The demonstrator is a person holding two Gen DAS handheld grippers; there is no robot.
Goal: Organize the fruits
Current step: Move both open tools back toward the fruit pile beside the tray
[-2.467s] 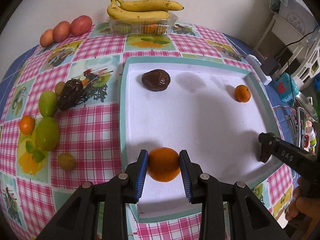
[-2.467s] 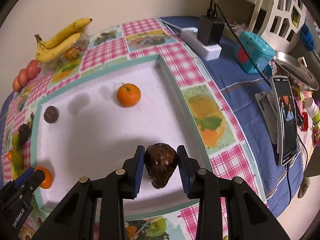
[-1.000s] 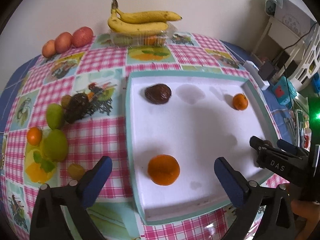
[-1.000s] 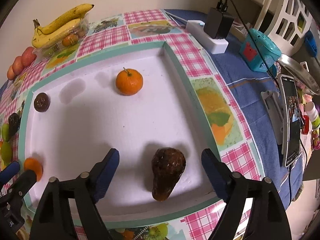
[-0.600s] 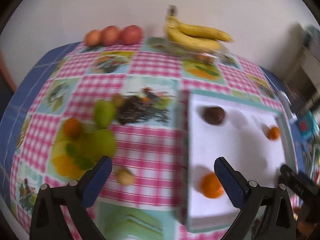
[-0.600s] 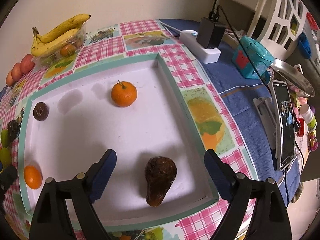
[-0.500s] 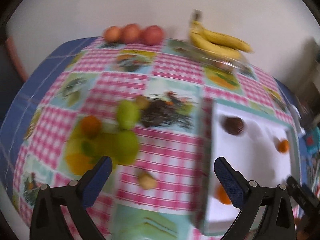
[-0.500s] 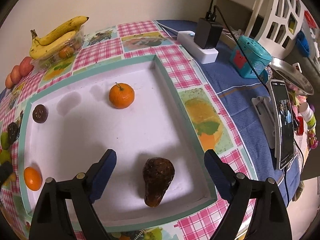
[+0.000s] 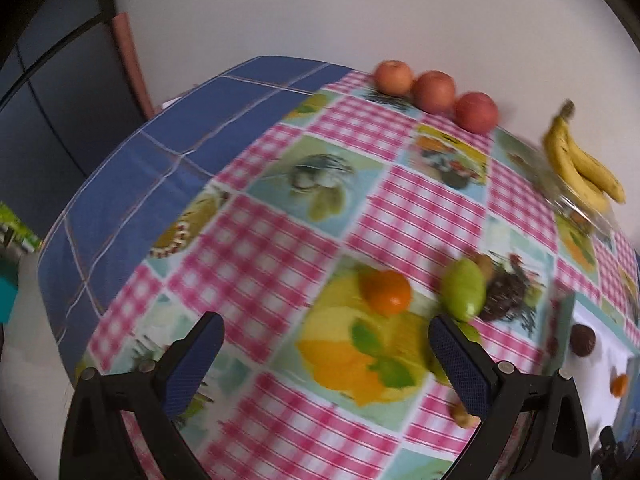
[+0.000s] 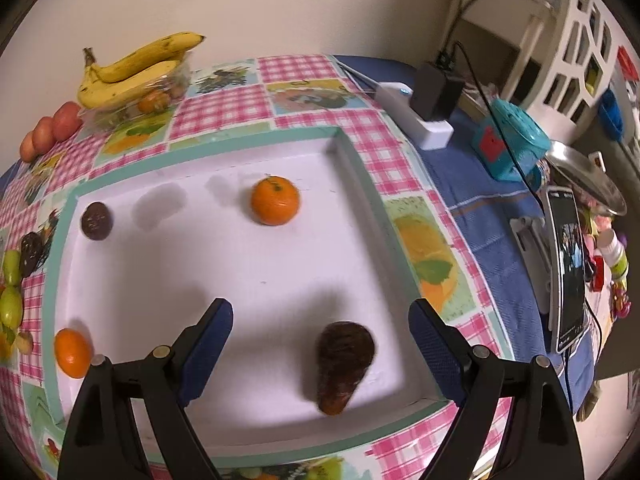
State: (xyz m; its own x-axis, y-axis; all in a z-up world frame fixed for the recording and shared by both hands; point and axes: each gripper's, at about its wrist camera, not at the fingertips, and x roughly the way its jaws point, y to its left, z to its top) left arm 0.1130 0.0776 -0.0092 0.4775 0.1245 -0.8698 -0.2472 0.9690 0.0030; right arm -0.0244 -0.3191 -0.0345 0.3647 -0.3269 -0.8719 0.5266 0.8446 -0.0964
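Both my grippers are empty right now with the jaws spread wide. The left gripper (image 9: 324, 354) hangs over the tablecloth (image 9: 256, 240), pointing at the loose fruit, and the right gripper (image 10: 320, 338) hovers over the near end of the tray (image 10: 362, 168).

Tray so far in the right view: an orange (image 10: 275, 200) up top, a dark round fruit (image 10: 96, 221) at upper left, a small orange (image 10: 72, 353) at lower left, and a brown pear-shaped fruit (image 10: 343, 360) at lower right, sitting between my right fingers but not touched.

The loose stuff in the left view is a tangerine (image 9: 386, 292) just above center, a green fruit (image 9: 464, 288) to its right, with a dark fruit (image 9: 506, 292) right up against it. Another green one is mostly hidden behind my right-hand finger. The apples (image 9: 434, 92) and bananas (image 9: 580, 168) sit way up by the wall.

I'd guess the next step is a pickup with the left. The tangerine looks easiest since it sits apart from the others. My plan would be to center it between the pads first, come down low so I grab the widest part, and close gently so it doesn't squirt out. The view is blurry, so I'd steady up before I commit. The green one is trickier because the dark fruit is touching it and could get knocked.
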